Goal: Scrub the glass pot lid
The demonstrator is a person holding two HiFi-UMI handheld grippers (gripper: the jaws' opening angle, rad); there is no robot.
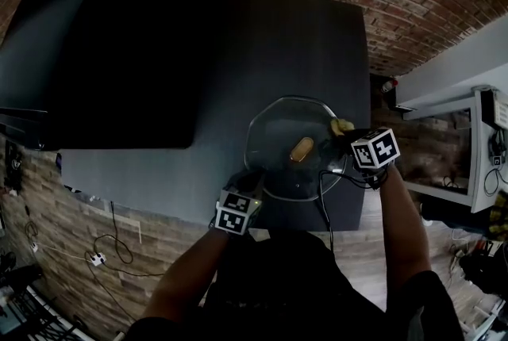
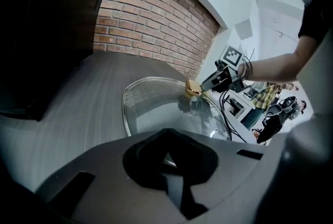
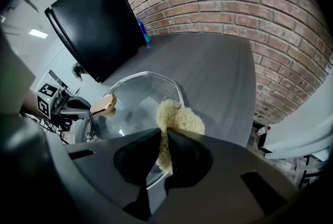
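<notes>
The left hand-held gripper (image 1: 248, 182) is pinched on the near rim of the glass pot lid (image 1: 274, 133), which sits on the dark desk (image 1: 270, 38) with its gold knob (image 1: 302, 149) up. The right hand-held gripper (image 3: 163, 140) clamps a yellow scourer (image 3: 182, 117) against the lid's right edge.

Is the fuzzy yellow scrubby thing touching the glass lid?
Touching. The right gripper view shows the pale yellow fibrous scrubber, clamped in the right gripper, pressed onto the clear glass pot lid, no gap.

Dark short-sleeved top (image 1: 294, 284), black left gripper (image 1: 248, 179) and right gripper (image 1: 343, 130) with black-and-white marker cubes (image 1: 236, 212), thin black cable (image 1: 321, 197)
</notes>
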